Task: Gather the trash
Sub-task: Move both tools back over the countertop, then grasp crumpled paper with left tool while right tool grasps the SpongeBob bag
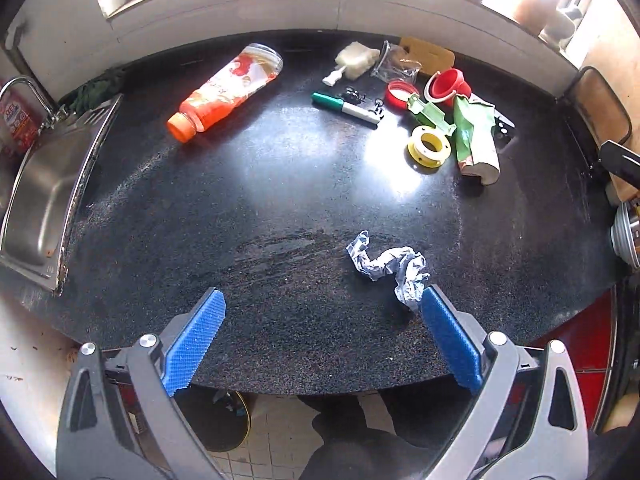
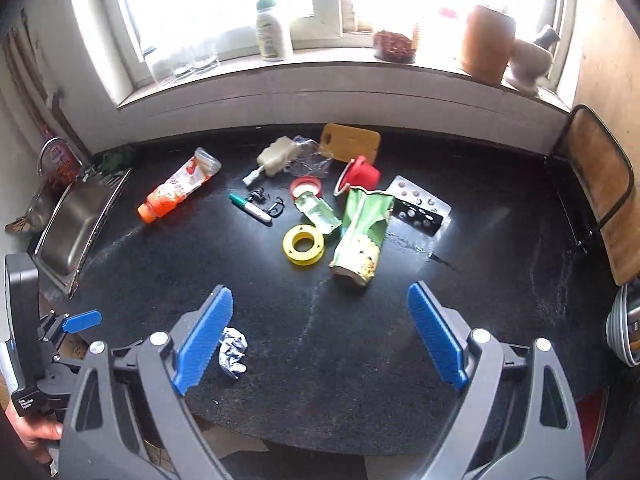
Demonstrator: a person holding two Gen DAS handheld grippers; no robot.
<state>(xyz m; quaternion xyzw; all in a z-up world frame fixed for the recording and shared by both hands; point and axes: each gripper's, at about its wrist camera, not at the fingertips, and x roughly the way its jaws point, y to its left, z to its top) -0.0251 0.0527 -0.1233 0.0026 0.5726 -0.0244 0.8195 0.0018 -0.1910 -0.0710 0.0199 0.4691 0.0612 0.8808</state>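
Hovering over the black speckled countertop [image 1: 280, 200], both grippers spread wide and empty, left gripper [image 1: 323, 312], right gripper [image 2: 320, 312], crumpled silver foil scrap [image 1: 390, 266] partly hidden behind the left gripper's right pad, windowsill washed out by glare.

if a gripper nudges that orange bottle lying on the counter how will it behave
The orange bottle lies on its side on the counter, so its round body would probably roll. It looks nearly empty, so likely light. The smooth plastic may slip or dent between pads.
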